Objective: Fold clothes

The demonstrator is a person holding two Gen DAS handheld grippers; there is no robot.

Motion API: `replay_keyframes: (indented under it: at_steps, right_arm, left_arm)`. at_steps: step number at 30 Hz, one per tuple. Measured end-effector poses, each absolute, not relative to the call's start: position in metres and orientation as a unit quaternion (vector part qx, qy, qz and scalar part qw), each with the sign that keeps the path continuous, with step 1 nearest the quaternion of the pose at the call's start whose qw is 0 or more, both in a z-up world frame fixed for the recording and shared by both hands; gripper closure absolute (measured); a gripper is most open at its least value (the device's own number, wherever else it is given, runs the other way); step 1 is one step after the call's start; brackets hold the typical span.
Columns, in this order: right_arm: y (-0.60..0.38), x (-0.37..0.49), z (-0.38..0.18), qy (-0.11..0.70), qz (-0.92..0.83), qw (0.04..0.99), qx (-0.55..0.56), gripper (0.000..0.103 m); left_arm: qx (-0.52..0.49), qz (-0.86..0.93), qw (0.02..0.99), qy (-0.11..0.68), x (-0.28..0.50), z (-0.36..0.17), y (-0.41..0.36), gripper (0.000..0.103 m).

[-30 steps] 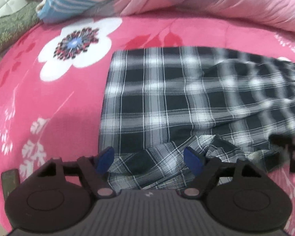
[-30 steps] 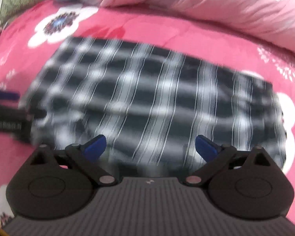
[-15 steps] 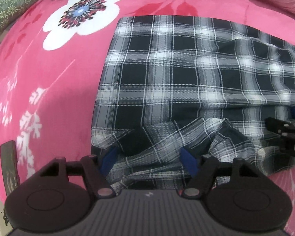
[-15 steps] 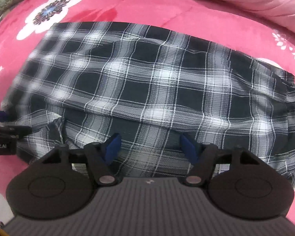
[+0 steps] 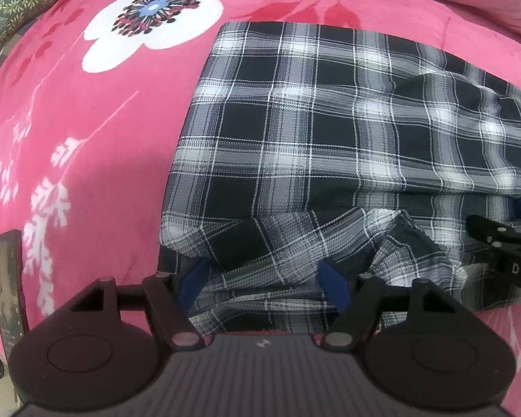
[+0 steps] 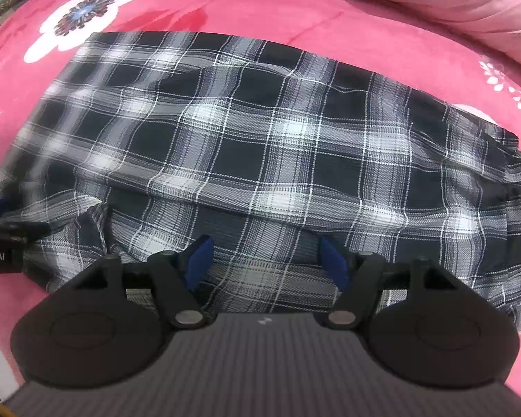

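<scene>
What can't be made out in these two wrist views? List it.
- Left wrist view: the plaid garment's right end is cut off by the frame edge.
- Right wrist view: its near hem is hidden behind the right gripper.
- Both views: whether the fingertips touch the cloth; the left gripper covers its contact.

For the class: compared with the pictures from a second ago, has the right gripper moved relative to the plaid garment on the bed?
Yes. The right gripper has come down and closer onto the plaid garment's near edge.
</scene>
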State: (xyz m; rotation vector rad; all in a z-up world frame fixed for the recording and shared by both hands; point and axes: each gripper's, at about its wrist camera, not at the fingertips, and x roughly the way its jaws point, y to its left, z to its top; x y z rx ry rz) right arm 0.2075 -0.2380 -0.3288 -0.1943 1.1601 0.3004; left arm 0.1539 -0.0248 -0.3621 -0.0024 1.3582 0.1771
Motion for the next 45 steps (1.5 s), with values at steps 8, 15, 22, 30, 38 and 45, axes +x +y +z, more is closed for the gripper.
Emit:
replay_keyframes:
  at_steps: [8, 15, 22, 30, 38, 45]
  right_arm:
    - [-0.237, 0.205, -0.328, 0.546, 0.138, 0.821, -0.094, 0.035]
    - [-0.236, 0.204, -0.328, 0.545, 0.139, 0.821, -0.095, 0.034]
    - [-0.238, 0.202, -0.329, 0.543, 0.14, 0.823, -0.094, 0.034]
    - [-0.239, 0.2, -0.33, 0.541, 0.137, 0.825, -0.095, 0.033]
    - [-0.241, 0.199, -0.33, 0.542, 0.137, 0.824, -0.093, 0.033]
    - [-0.242, 0.197, -0.331, 0.543, 0.131, 0.824, -0.094, 0.032]
  left_arm:
    - [0.0, 0.078, 0.775, 0.627, 0.159, -0.365, -0.018, 0.029]
    - [0.0, 0.075, 0.787, 0.612, 0.155, -0.365, -0.016, 0.029]
    - [-0.002, 0.074, 0.814, 0.577, 0.15, -0.353, -0.013, 0.03]
    - [0.027, 0.019, 0.853, 0.52, 0.148, -0.343, -0.023, 0.03]
    - [-0.023, -0.052, 0.885, 0.462, 0.142, -0.33, -0.018, 0.013]
    - [-0.067, -0.079, 0.89, 0.445, 0.145, -0.323, -0.012, 0.003]
